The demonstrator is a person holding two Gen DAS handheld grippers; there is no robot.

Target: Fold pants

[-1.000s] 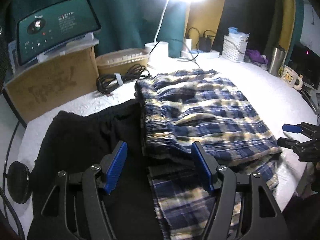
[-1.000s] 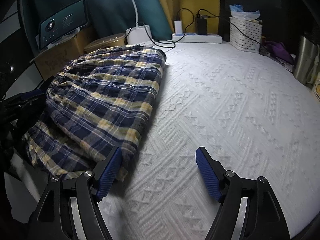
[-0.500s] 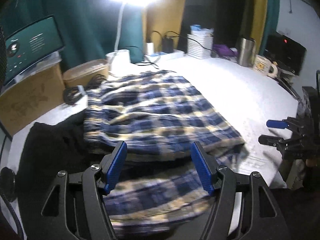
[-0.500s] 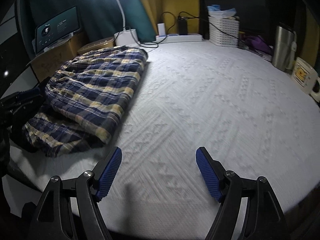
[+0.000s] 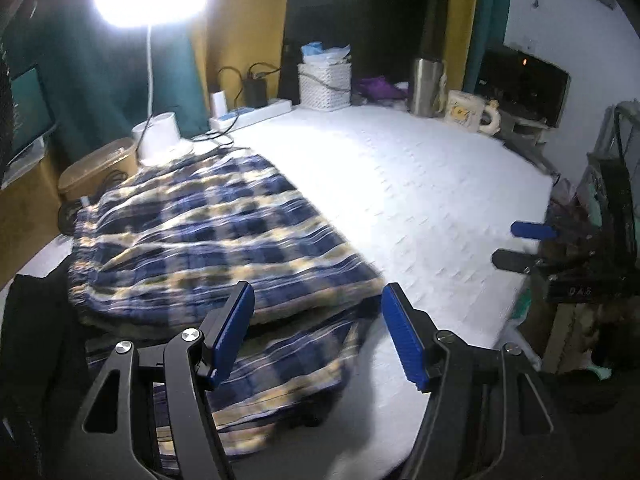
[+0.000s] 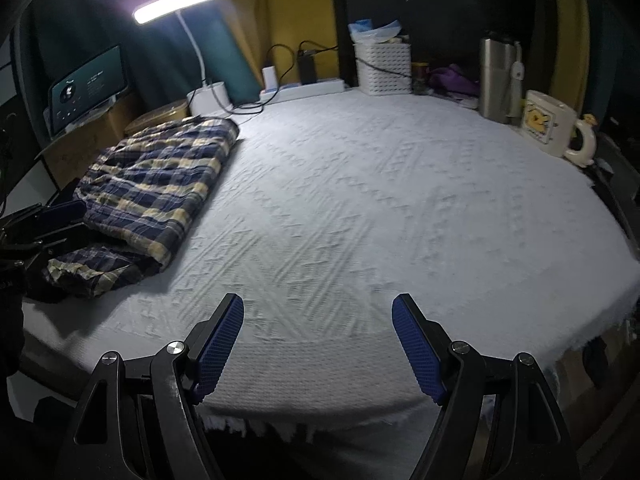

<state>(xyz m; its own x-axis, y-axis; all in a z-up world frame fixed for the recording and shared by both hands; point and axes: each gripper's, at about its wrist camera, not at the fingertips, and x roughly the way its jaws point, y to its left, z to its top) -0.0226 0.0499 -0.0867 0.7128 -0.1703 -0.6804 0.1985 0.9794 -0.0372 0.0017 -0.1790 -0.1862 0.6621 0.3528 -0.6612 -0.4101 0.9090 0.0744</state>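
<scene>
The blue and yellow plaid pants lie folded in a thick stack at the left end of the white textured table; they also show in the right wrist view. A lower plaid layer sticks out under the stack at the near edge. My left gripper is open and empty, just in front of the stack. My right gripper is open and empty over the table's near edge, well right of the pants. It shows in the left wrist view.
A dark garment lies left of the pants. Along the back stand a lit desk lamp, a power strip, a white basket, a steel flask and a mug. A screen sits on a cardboard box.
Both grippers have pulled back toward the near edge and turned right. The pants look farther away in the right wrist view. The pants have stayed folded in place.
</scene>
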